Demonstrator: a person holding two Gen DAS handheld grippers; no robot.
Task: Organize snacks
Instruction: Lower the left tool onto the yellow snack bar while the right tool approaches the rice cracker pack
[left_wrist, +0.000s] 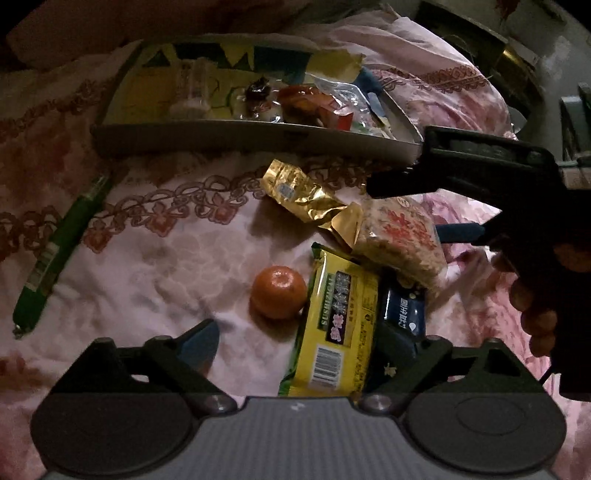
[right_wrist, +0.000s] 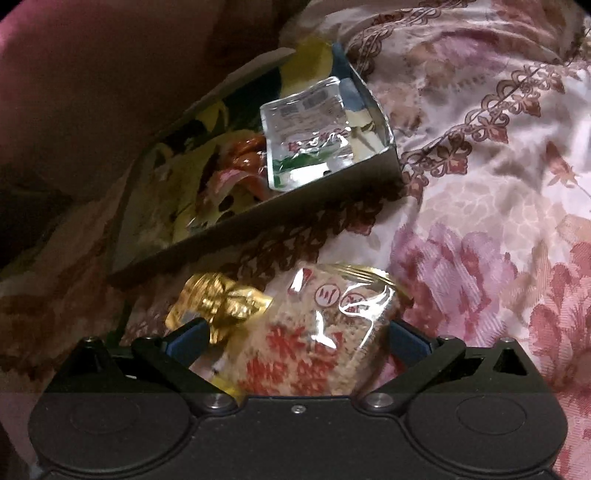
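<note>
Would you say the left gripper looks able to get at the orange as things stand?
Probably yes. The left gripper is open, and the orange lies uncovered just ahead on the bedspread. The yellow packet touching its right side may crowd one finger.

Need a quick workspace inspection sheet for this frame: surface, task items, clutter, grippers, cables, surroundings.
Surface: floral bedspread, wrinkled.
Job's things: box already holding several snacks; loose on the bedspread are a gold pouch, rice cake pack, yellow pack, blue pack, orange, green sausage.
Clutter: nothing seen.
Grippers: left gripper open above the yellow pack; right gripper open, fingers either side of the rice cake pack.
Cables: thin black cable near the right hand.
Surroundings: dim; dark furniture behind.
</note>
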